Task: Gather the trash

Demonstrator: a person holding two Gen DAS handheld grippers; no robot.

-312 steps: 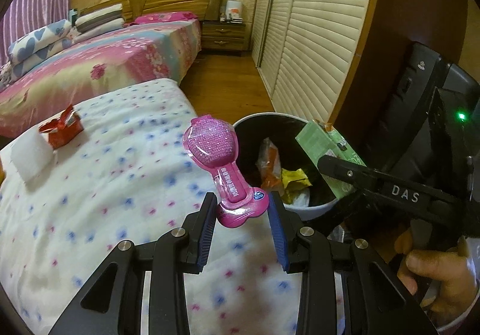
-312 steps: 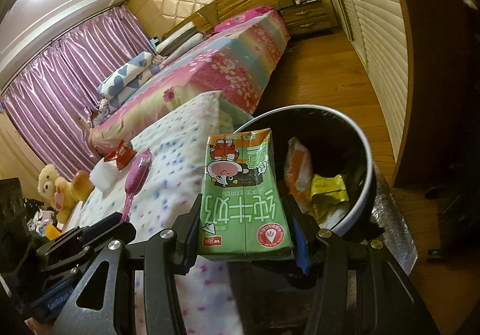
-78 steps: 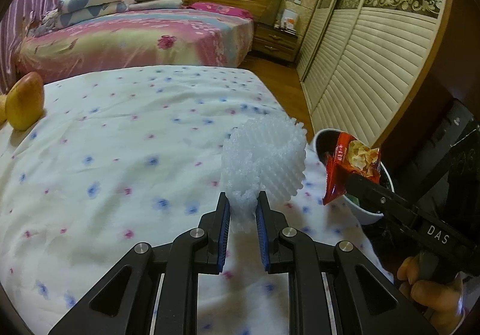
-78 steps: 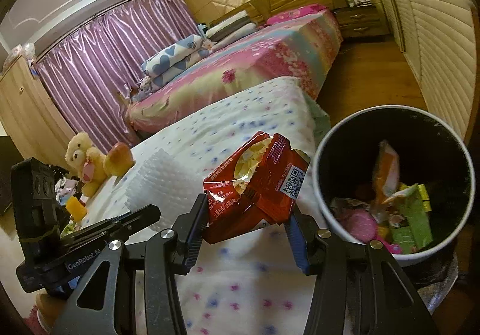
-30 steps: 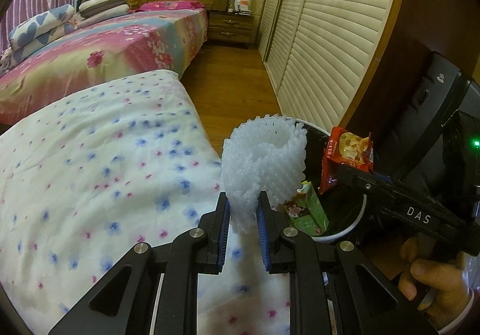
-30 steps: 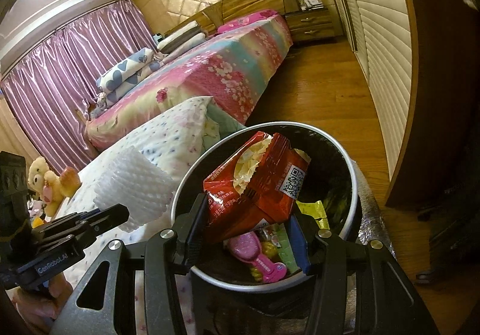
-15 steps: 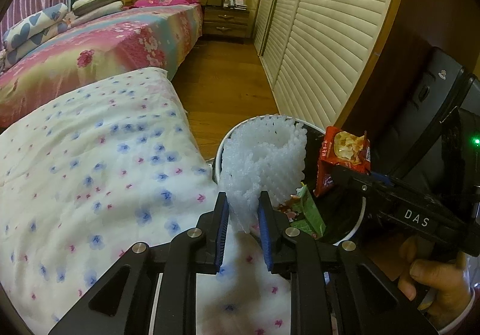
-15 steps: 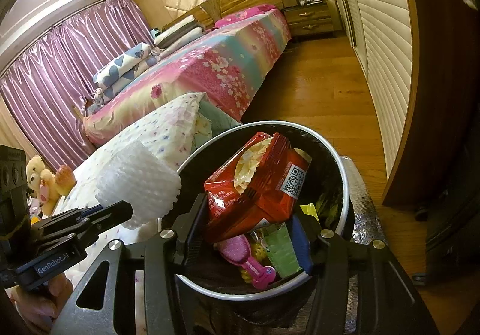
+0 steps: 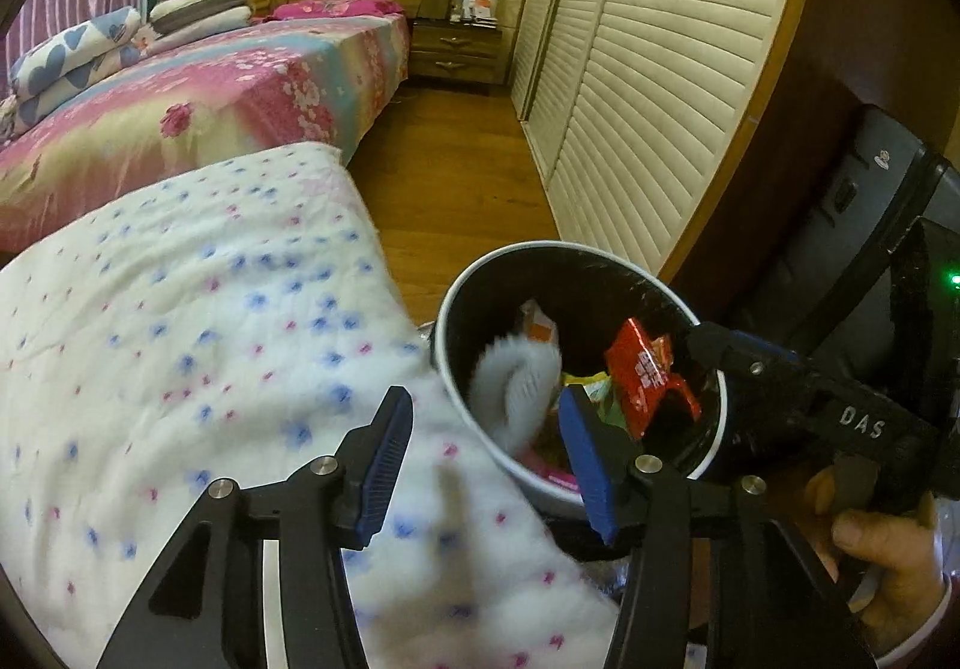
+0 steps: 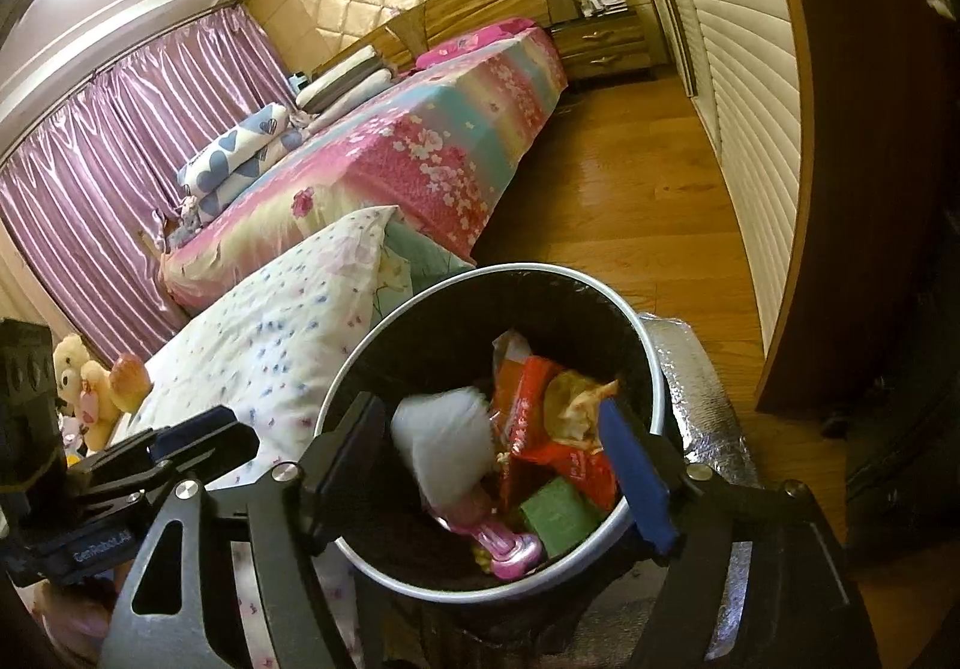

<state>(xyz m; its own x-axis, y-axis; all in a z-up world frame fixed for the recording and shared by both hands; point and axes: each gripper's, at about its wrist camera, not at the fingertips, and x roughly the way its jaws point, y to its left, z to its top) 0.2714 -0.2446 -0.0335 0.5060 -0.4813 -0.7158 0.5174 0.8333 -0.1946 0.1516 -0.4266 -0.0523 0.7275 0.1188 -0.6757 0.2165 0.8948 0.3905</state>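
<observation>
Left wrist view: left gripper [image 9: 487,444] jaws just opened, nothing held; white foam net [image 9: 515,388] falling into trash bin [image 9: 447,309]. Right gripper [image 10: 493,456] jaws just opened, empty; red snack bag [image 10: 564,429] dropping inside. Hold both over rim until items settle.

You have the bin [image 10: 651,363] on the floor [image 10: 630,201] right beside the quilt [image 9: 180,339]. In it, the foam net [image 10: 447,444] lies left of the snack bag [image 10: 564,429], maybe touching it.
</observation>
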